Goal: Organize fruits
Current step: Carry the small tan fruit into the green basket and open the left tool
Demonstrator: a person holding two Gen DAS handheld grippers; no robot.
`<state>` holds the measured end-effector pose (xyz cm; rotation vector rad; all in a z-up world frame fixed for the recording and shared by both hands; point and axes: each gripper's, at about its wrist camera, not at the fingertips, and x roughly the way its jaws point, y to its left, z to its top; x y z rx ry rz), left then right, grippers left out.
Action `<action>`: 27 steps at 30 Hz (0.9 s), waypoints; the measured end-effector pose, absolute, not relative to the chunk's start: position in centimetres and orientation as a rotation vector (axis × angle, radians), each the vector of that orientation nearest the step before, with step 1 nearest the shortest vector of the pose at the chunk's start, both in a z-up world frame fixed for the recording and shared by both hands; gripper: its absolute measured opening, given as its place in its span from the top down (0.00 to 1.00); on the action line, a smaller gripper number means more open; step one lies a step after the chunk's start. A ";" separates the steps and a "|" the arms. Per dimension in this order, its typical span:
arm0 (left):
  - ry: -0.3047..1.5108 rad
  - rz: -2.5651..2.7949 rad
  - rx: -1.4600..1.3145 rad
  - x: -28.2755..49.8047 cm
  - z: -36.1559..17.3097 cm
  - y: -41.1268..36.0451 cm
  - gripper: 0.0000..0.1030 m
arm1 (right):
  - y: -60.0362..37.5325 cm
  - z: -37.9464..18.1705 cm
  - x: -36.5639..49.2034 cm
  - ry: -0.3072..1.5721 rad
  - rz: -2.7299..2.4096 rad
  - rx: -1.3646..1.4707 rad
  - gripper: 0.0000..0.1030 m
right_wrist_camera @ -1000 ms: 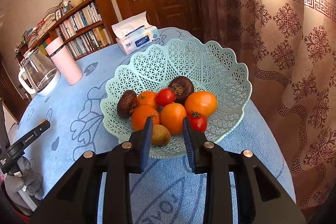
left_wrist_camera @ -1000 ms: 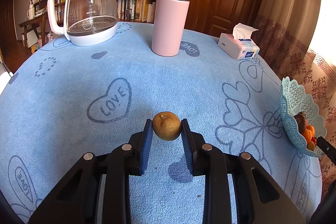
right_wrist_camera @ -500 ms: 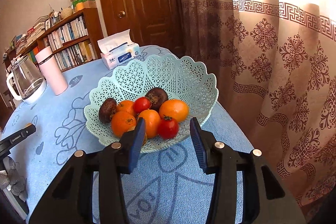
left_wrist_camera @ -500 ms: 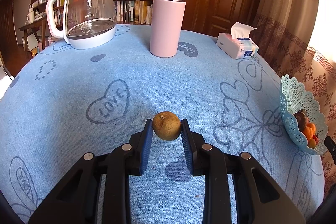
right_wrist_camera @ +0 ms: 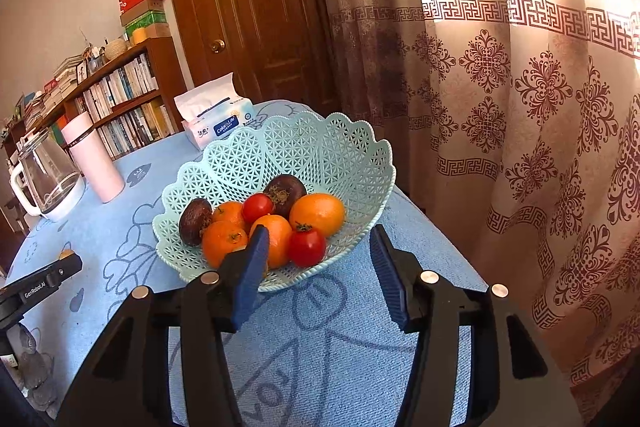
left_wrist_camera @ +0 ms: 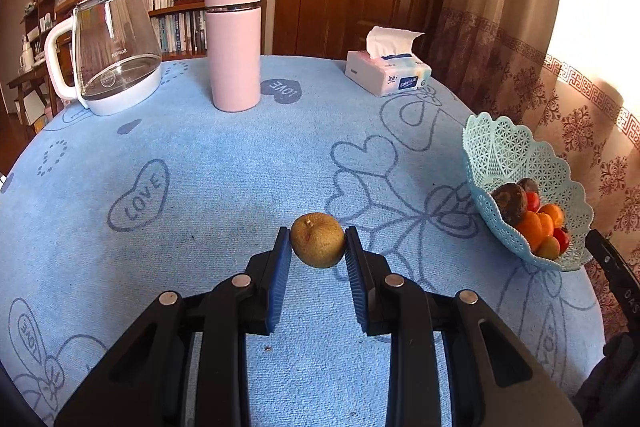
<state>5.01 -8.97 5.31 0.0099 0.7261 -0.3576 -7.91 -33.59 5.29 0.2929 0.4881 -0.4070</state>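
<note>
The pale green lattice basket (right_wrist_camera: 320, 143) sits at the right side of the round table, close to the table edge and just before the patterned curtain (right_wrist_camera: 540, 147). In it, counted from the right wrist view: four oranges, the largest (right_wrist_camera: 317, 213) at the right of the heap; two tomatoes, one (right_wrist_camera: 307, 246) at the front and one (right_wrist_camera: 258, 207) further back; two dark brown-purple fruits, one (right_wrist_camera: 195, 219) at the left rim and one (right_wrist_camera: 285, 190) at the back. A small yellowish fruit shows low at the front of the heap, mostly hidden behind the blue pad. The far half of the basket holds nothing. The right gripper (right_wrist_camera: 318, 269) hovers just in front of the basket rim; its jaws have just been opening and stand apart, with nothing between them. The left gripper (left_wrist_camera: 318, 259) is clamped on a brownish-yellow round fruit (left_wrist_camera: 317, 239), held off the blue cloth (left_wrist_camera: 240, 167), well to the left of the basket. Between that fruit and the basket the cloth is bare. Along the far edge stand one glass kettle (left_wrist_camera: 112, 51), one pink flask (left_wrist_camera: 235, 43) and one tissue pack (left_wrist_camera: 386, 73), each apart from the next.
</note>
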 end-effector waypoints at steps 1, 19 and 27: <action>0.730 -0.377 0.006 4.8 5.5 -9.5 0.73 | -33.5 5.3 -8.0 0.483 -0.405 0.291 0.47; 0.762 -0.625 0.009 3.3 6.9 -18.4 0.73 | -34.1 5.3 -8.4 0.463 -0.374 0.349 0.41; 0.771 -0.691 0.008 3.3 6.7 -20.8 0.73 | -34.5 5.2 -8.6 0.460 -0.370 0.368 0.40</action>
